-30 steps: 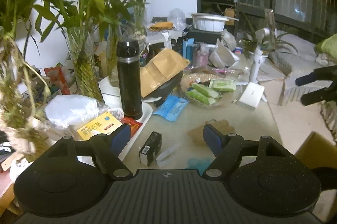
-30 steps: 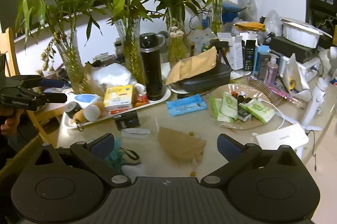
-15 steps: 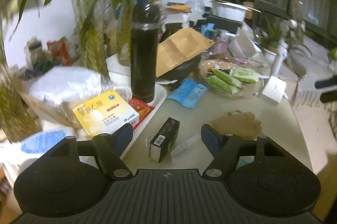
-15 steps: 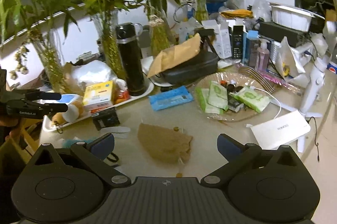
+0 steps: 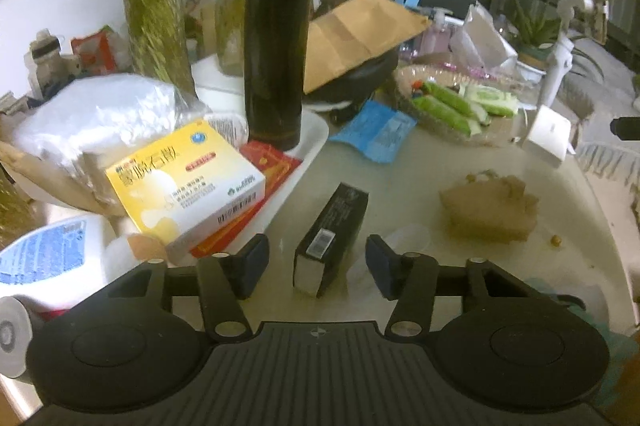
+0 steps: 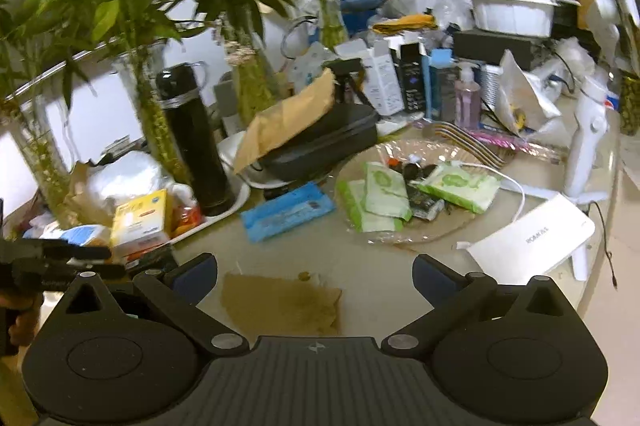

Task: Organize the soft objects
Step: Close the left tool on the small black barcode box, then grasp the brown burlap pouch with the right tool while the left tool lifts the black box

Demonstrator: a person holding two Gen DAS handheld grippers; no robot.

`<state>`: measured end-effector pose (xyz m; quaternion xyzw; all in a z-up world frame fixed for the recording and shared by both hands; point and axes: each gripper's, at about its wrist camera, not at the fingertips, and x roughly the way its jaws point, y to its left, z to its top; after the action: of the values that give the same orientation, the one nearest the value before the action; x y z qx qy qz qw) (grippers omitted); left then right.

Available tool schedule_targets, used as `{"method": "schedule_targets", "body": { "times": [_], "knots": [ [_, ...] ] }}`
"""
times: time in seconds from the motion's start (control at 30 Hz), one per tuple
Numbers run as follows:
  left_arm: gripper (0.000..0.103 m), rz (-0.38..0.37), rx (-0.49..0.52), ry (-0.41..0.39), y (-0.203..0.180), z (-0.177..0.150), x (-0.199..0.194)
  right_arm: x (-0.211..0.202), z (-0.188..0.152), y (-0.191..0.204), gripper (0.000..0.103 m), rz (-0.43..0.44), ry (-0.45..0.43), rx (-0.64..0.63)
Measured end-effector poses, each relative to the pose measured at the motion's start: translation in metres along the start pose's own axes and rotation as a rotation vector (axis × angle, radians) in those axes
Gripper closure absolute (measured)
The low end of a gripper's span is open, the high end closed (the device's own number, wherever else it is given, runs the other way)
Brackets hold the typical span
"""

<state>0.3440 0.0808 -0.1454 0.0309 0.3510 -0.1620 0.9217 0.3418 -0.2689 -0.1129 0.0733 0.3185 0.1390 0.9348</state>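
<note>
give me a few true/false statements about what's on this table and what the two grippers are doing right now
1. The black flask stands upright on the white tray. True.
2. The left gripper is clamped on the small black box. False: the box lies between its jaws, which are closing, but the pads do not touch it.
3. The right gripper is open, with the brown cloth on the table below it. True.
4. The blue packet lies inside the clear dish. False: it lies on the table beside the dish, which holds green and white packets.
5. The yellow box sits on the floor. False: it rests on the tray.
</note>
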Motion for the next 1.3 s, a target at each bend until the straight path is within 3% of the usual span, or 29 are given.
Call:
{"method": "schedule_targets", "body": {
  "times": [0.33, 0.47, 0.73, 0.97, 1.07, 1.13, 1.2, 1.3],
  "knots": [
    [0.052, -0.011, 0.011, 0.032, -0.001, 0.006, 0.022, 0.014, -0.013, -0.008, 0.000, -0.034, 0.005, 0.019],
    [0.064, -0.006, 0.053, 0.030, -0.007, 0.006, 0.030, 0.019, -0.016, -0.005, 0.000, -0.035, 0.017, -0.008],
    [0.077, 0.020, 0.104, 0.058, -0.014, 0.004, 0.035, 0.026, -0.021, -0.002, 0.000, -0.046, 0.046, -0.068],
    [0.078, 0.012, 0.053, 0.038, -0.008, 0.008, 0.029, 0.052, -0.029, -0.001, 0.000, 0.054, 0.195, -0.065],
    [0.078, 0.020, 0.027, 0.017, -0.004, 0.011, 0.025, 0.061, -0.033, 0.004, 0.001, 0.098, 0.215, -0.090],
    [0.078, 0.020, 0.017, 0.006, -0.003, 0.013, 0.023, 0.068, -0.035, 0.005, 0.008, 0.098, 0.227, -0.095],
    [0.078, 0.010, 0.002, -0.005, -0.002, 0.014, 0.020, 0.076, -0.036, 0.002, 0.024, 0.086, 0.248, -0.075],
    [0.078, 0.012, 0.002, -0.016, -0.003, 0.015, 0.018, 0.086, -0.037, -0.005, 0.035, 0.090, 0.265, -0.022]
  ]
}}
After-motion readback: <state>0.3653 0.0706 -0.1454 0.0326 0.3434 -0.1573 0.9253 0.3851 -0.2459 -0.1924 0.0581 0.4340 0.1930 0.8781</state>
